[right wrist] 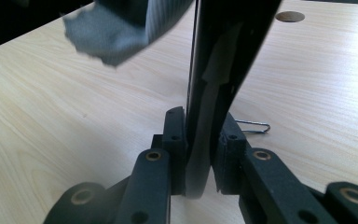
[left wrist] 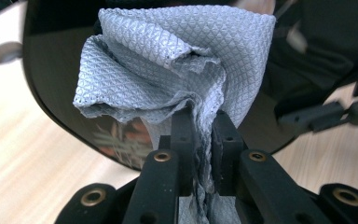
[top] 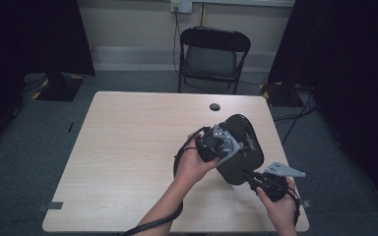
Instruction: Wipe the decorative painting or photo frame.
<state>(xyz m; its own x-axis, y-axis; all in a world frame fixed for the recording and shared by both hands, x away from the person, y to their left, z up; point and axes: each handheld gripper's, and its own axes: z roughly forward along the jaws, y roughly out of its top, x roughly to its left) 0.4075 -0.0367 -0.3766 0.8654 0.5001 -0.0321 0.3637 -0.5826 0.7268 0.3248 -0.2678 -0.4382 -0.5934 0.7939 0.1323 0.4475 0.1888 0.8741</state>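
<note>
Wiping looked to be the step in hand. Left gripper (left wrist: 200,135) had its fingers pinched on a crumpled grey cloth (left wrist: 177,70), pressed against the glossy black tray (top: 241,147). Right gripper (right wrist: 200,135) clamped the tray's near edge, holding it tilted above the worktop (top: 128,147), possibly on edge. Next move called for dragging the cloth across the tray's face while the right grip stayed firm.
</note>
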